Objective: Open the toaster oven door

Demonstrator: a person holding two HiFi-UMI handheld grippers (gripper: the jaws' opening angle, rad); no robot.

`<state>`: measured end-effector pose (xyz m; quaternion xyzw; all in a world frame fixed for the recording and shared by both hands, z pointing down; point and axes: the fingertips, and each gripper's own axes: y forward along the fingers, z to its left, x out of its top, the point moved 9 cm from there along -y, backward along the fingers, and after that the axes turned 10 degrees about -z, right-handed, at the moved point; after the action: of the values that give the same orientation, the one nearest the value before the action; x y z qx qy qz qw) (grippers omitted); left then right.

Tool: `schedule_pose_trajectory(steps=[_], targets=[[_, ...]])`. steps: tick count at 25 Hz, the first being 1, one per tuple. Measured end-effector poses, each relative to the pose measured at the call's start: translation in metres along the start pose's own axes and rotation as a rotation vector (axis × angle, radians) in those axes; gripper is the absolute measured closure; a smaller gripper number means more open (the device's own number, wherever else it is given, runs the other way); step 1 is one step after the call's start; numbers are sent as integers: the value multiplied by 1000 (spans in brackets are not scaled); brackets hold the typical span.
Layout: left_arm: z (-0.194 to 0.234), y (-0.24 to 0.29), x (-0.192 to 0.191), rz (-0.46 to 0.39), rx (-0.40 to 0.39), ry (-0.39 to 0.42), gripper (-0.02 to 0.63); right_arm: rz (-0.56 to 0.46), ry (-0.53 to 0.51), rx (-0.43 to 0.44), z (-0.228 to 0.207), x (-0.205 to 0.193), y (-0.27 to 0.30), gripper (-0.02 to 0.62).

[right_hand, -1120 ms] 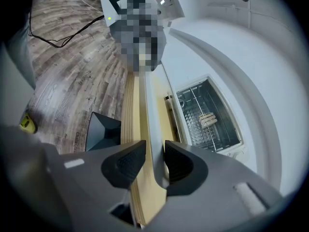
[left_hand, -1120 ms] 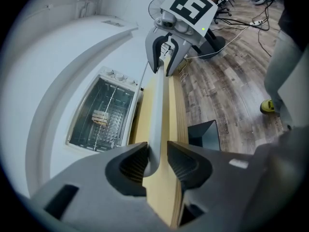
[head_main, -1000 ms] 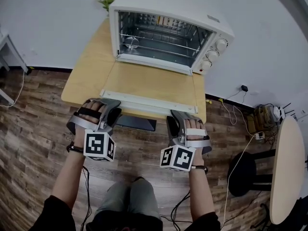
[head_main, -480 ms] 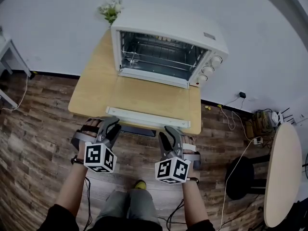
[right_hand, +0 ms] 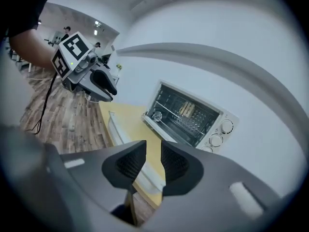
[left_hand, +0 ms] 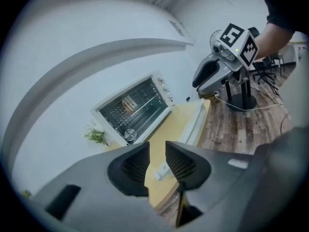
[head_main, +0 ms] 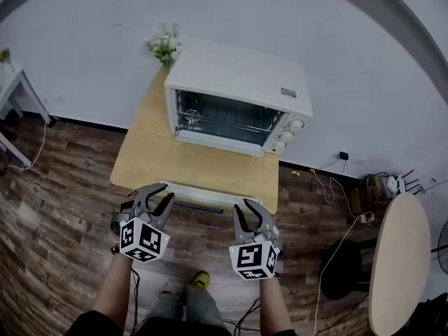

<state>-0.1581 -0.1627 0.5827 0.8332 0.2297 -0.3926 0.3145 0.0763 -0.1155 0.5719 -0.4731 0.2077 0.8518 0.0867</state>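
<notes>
The oven [head_main: 238,82] stands at the back of a wooden worktop [head_main: 136,156], against a white wall. Its door [head_main: 210,168] is fully open, folded down flat on the worktop in front of the cavity. The white handle [head_main: 210,194] lies along the worktop's front edge. A wire rack [head_main: 224,122] shows inside the cavity. Three knobs [head_main: 287,135] line the oven's right side, and a small plant [head_main: 164,45] sits behind its left corner.

Both hand-held grippers hover over the wood floor [head_main: 56,208], just off the front of the worktop and clear of the handle. The left hand-held gripper [head_main: 158,193] is nearest the handle's left end. Its jaws are apart but closing, and its own view shows only a narrow gap between the ribbed pads. Nothing sits in that gap; only the distant worktop shows through it.

The right hand-held gripper [head_main: 245,205] hangs near the handle's right end, touching nothing. Its jaws are also parted and closing, and its view shows an empty slit between the pads. The far worktop edge and the open oven lie beyond.
</notes>
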Motion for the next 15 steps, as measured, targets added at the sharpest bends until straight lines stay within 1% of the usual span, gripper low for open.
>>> schedule_pose_trajectory(steps=[3, 5, 7, 10, 12, 14, 15], targets=[[19, -12, 20, -23, 33, -106, 515, -12, 73, -14, -17, 20, -10, 487], [31, -20, 34, -35, 48, -154, 518, -20, 104, -24, -27, 33, -16, 492], [40, -27, 47, -44, 63, -180, 523, -30, 131, -38, -36, 45, -22, 499], [50, -37, 64, -47, 85, -191, 531, -58, 172, -66, -48, 61, -34, 513], [57, -44, 75, -56, 100, -203, 535, -73, 175, -85, -57, 74, -42, 525], [63, -50, 86, -66, 115, -231, 543, -87, 180, -88, -64, 86, -48, 557], [65, -52, 91, -68, 120, -241, 543, -95, 187, -89, -68, 91, -50, 557]])
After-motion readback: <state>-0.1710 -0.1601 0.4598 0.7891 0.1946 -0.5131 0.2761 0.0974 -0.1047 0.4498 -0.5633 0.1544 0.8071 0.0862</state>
